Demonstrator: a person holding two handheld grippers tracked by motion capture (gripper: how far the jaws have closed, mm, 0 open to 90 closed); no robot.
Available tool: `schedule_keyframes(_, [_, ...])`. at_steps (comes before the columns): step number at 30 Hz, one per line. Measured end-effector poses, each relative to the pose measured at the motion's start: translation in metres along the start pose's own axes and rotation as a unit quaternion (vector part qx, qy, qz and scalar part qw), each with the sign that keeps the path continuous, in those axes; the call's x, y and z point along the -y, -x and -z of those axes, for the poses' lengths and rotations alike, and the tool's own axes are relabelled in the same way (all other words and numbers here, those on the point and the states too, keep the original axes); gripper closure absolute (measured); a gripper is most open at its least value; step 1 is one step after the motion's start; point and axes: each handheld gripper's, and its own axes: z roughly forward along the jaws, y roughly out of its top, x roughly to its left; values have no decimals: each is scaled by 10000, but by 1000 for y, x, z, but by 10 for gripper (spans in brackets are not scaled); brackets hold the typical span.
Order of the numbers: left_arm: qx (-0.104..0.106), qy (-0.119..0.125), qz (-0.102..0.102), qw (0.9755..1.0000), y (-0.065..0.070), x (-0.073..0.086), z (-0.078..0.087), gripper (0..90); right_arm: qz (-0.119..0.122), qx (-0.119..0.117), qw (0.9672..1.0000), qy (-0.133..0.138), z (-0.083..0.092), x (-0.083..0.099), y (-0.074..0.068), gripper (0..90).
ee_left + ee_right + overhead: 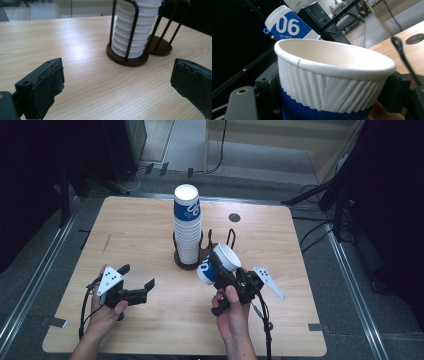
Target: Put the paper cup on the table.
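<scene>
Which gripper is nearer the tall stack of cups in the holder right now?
Right. The right gripper, shut on a single cup, sits just to the right of the stack of cups near its base. The left gripper, open, hangs farther off toward the table's near left.

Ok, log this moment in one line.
right gripper: shut on paper cup | left gripper: open | cup stack: in holder

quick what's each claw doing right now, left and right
Left claw: open, nothing between its jaws.
Right claw: shut on a paper cup.
</scene>
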Motion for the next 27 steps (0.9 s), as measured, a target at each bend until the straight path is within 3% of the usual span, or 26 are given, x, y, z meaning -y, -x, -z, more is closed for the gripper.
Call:
schedule_keyframes(12, [-263,-115,103,9995,-18,9,4,0,475,299,9984,6,6,-10,7,201])
schedule_keyframes(19, [-427,-310,-55,9986,-23,17,3,0,787,414,9960,63,8,-13,8,201])
schedule_keyframes(24, [-471,-470,3,9978,-29,22,1,0,1138,557,9919,131,10,-14,7,201])
schedule_keyframes(27, [-483,-431,29,9979,-31,22,3,0,1329,668,9887,195,10,-15,7,201])
